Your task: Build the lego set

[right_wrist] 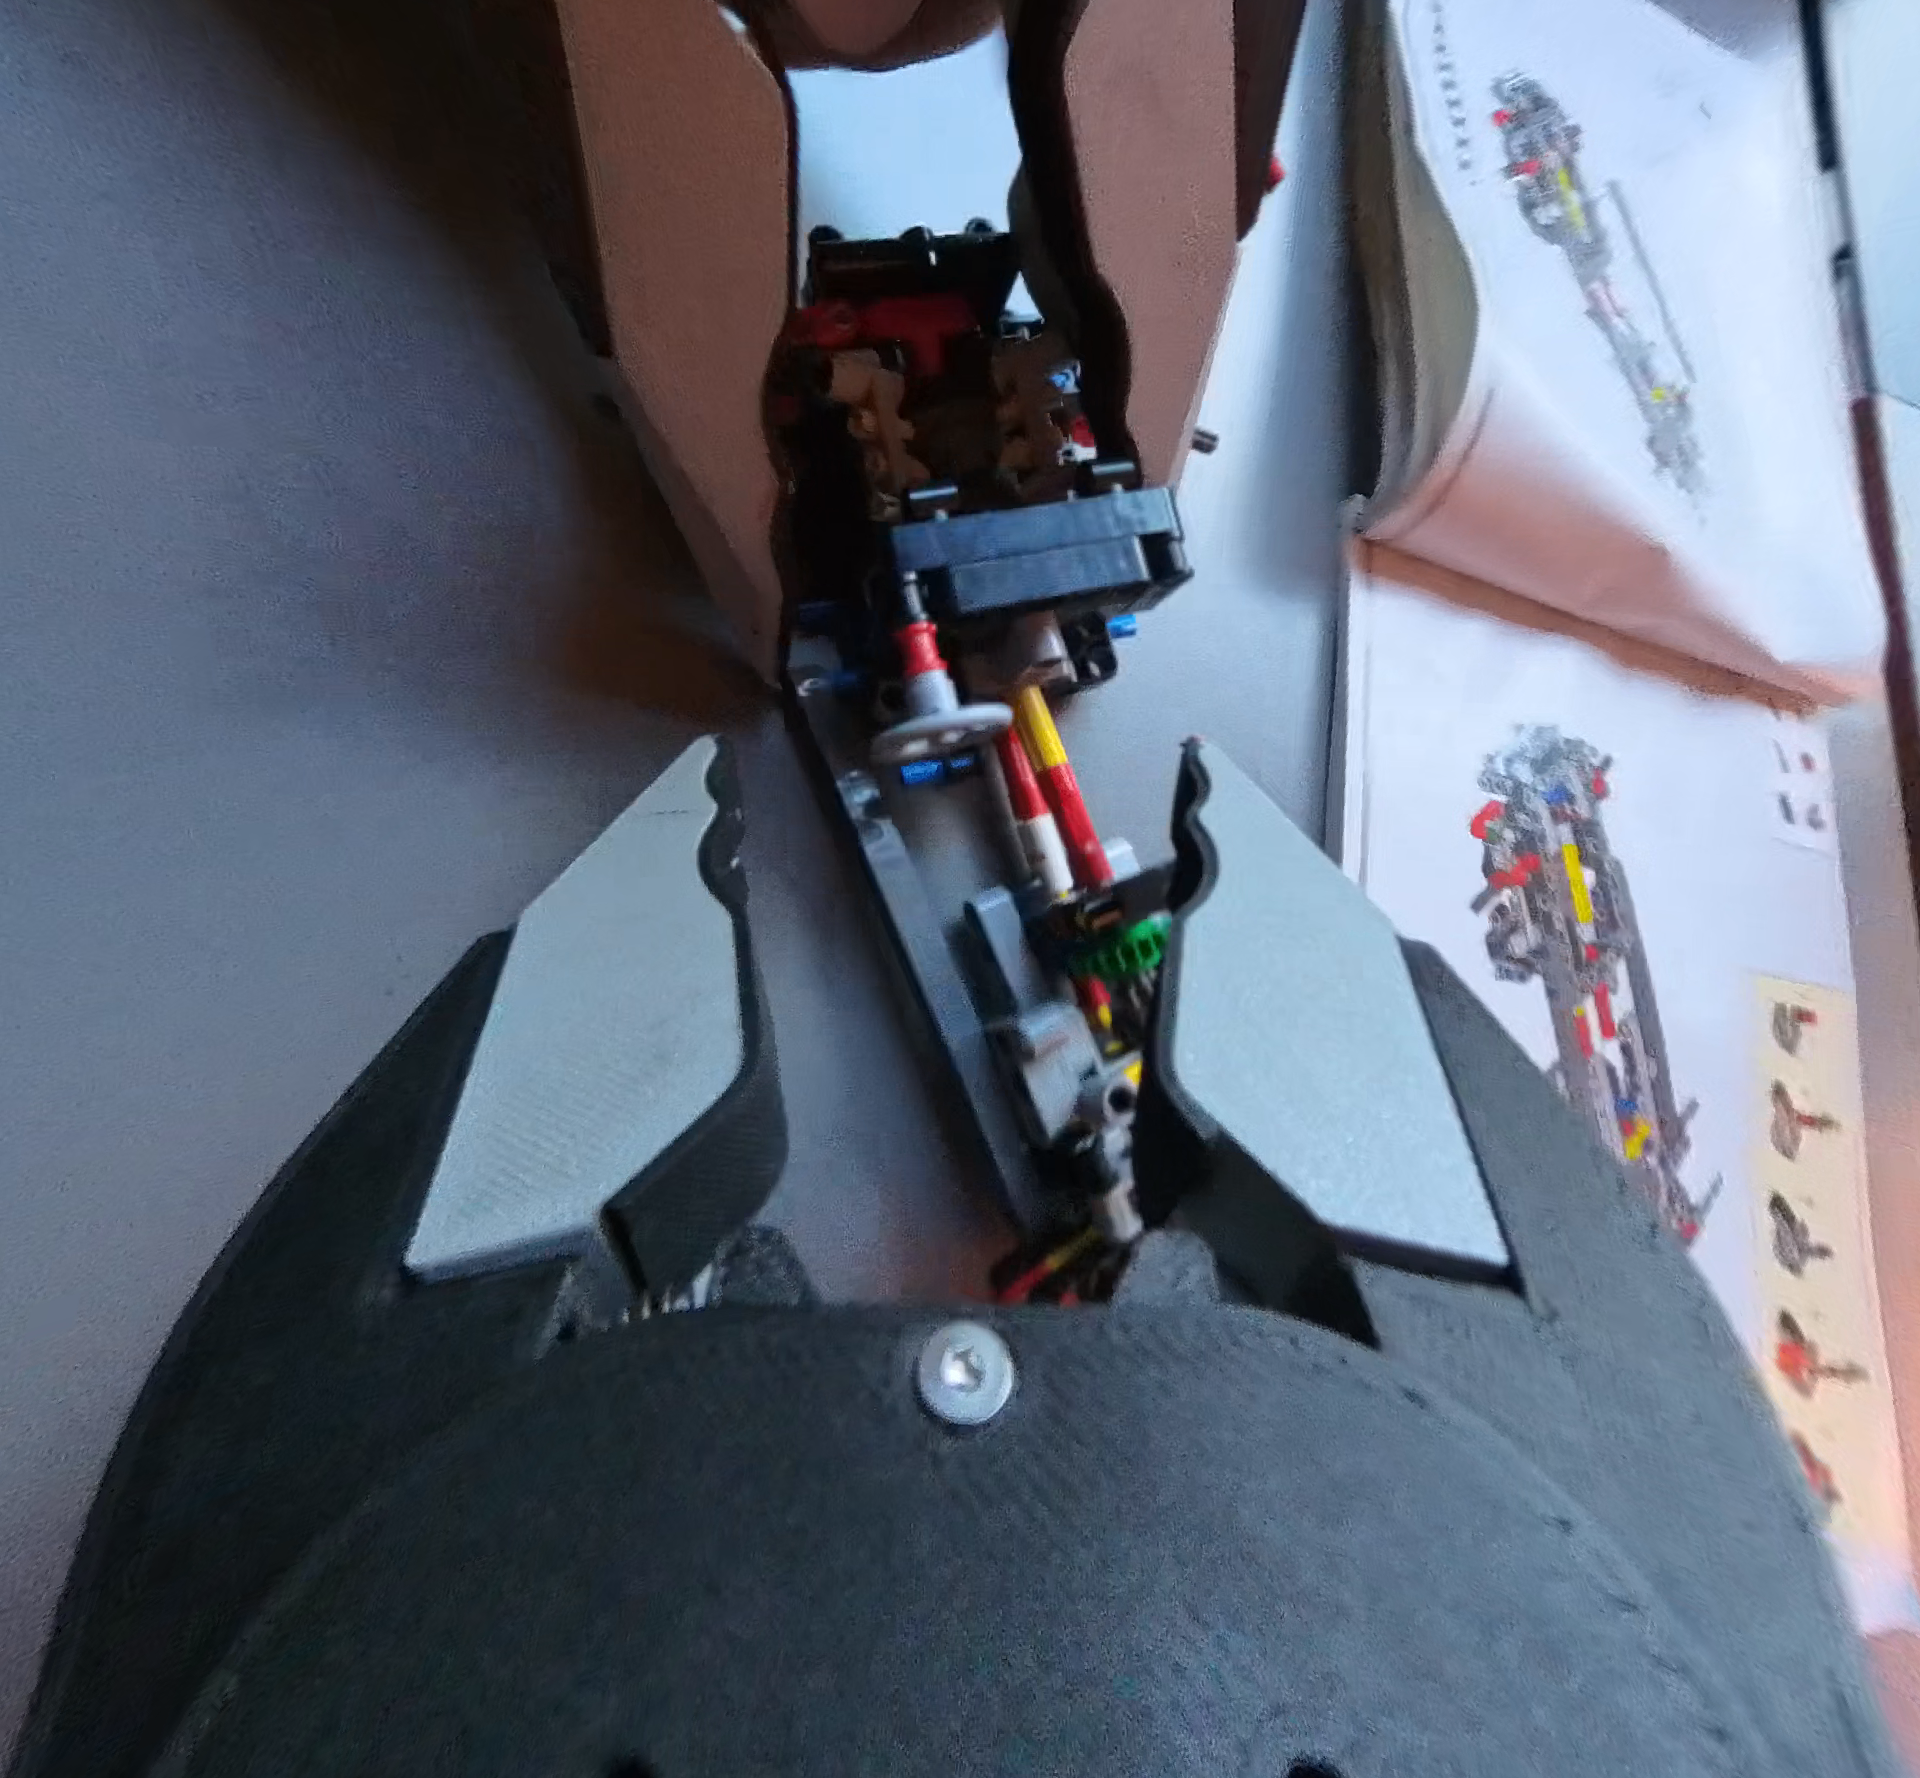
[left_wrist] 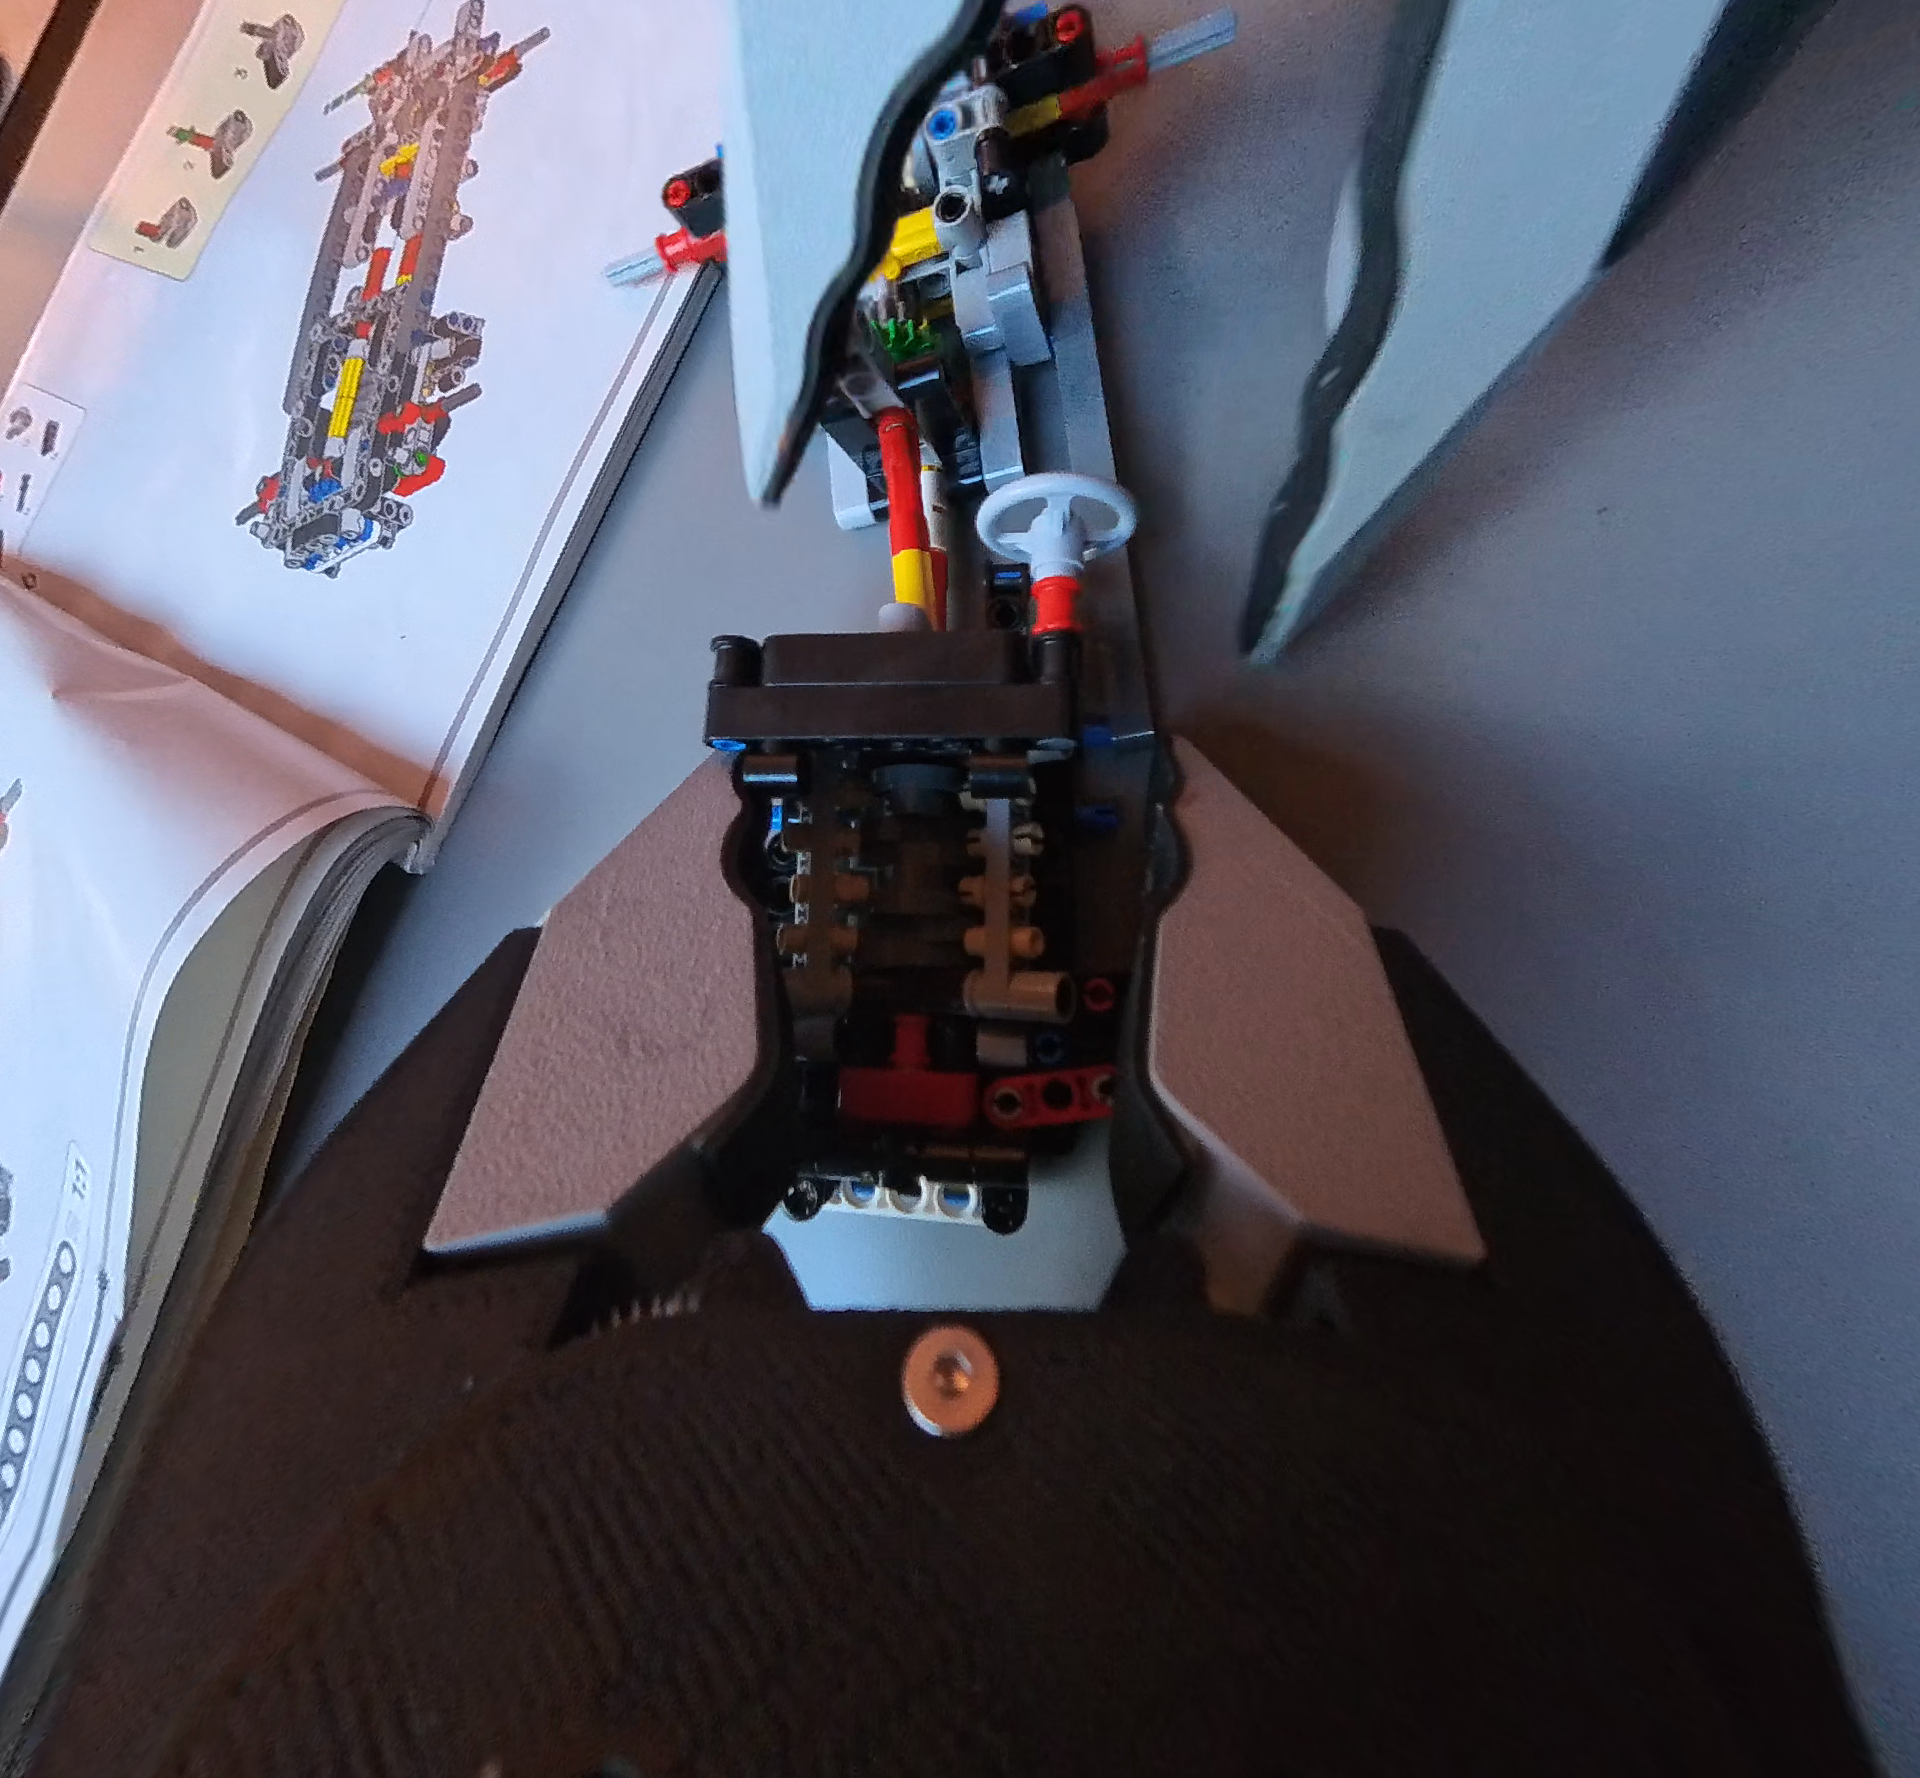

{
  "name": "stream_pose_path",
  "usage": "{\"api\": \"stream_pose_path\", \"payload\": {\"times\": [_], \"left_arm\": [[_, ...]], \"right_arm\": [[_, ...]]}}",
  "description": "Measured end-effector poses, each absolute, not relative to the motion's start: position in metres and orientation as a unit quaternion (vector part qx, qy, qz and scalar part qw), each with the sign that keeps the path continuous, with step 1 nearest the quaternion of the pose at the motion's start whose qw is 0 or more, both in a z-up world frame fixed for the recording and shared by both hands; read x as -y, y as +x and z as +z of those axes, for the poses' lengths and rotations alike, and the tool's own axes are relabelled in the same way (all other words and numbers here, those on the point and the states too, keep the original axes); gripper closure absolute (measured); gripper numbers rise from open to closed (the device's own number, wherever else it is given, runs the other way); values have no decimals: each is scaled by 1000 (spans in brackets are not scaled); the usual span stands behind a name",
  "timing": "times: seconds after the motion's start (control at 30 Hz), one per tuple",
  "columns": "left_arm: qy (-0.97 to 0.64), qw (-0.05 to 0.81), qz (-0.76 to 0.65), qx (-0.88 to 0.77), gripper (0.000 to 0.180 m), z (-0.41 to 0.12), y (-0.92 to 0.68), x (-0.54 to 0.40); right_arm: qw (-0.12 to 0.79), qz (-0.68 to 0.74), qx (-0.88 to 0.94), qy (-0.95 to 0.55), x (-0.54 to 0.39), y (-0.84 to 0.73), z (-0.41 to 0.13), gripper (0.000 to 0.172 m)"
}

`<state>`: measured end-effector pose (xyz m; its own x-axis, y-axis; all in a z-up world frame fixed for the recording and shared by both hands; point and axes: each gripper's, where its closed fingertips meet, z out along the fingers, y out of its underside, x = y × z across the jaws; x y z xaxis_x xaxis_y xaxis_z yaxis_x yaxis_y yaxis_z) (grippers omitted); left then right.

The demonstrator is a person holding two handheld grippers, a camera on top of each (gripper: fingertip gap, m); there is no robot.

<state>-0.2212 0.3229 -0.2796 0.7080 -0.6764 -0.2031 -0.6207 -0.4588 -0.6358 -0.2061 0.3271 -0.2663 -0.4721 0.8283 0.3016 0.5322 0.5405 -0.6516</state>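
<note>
The left gripper (left_wrist: 940, 772) is showing a dark ribbed printed-plastic body, one silver round-headed screw (left_wrist: 950, 1380) and pinkish-tan wedge fingers (left_wrist: 623, 1022) edged in wavy black pads. The right gripper (right_wrist: 961, 793) is showing pale grey fingers (right_wrist: 613, 1032) and another silver cross-head screw (right_wrist: 964, 1371).

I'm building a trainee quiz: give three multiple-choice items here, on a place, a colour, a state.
1. In the left wrist view the open booklet lies: A left of the model; B on it; C right of it.
2. The model's small gear is: A orange; B green; C purple.
3. The right tongs are: A shut on the booklet; B shut empty; C open.
A, pages fill the left side; B, green teeth show; C, fingers stand wide apart.
</note>
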Motion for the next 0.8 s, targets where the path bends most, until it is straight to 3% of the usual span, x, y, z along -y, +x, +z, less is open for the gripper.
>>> {"api": "stream_pose_path", "payload": {"times": [0.1, 0.5, 0.67, 0.8], "left_arm": [[-851, 356, -40, -383, 108, -279, -220, -322], [-853, 354, -38, -381, 108, -280, -221, -323], [-862, 345, -38, -371, 109, -281, -222, -323], [-861, 345, -36, -372, 109, -281, -222, -323]], "right_arm": [[299, 230, 832, -407, -328, -217, -273, 101], [333, 240, 829, -380, -324, -220, -272, 101], [320, 197, 870, -319, -317, -219, -274, 117], [321, 190, 871, -319, -316, -219, -273, 118]]}}
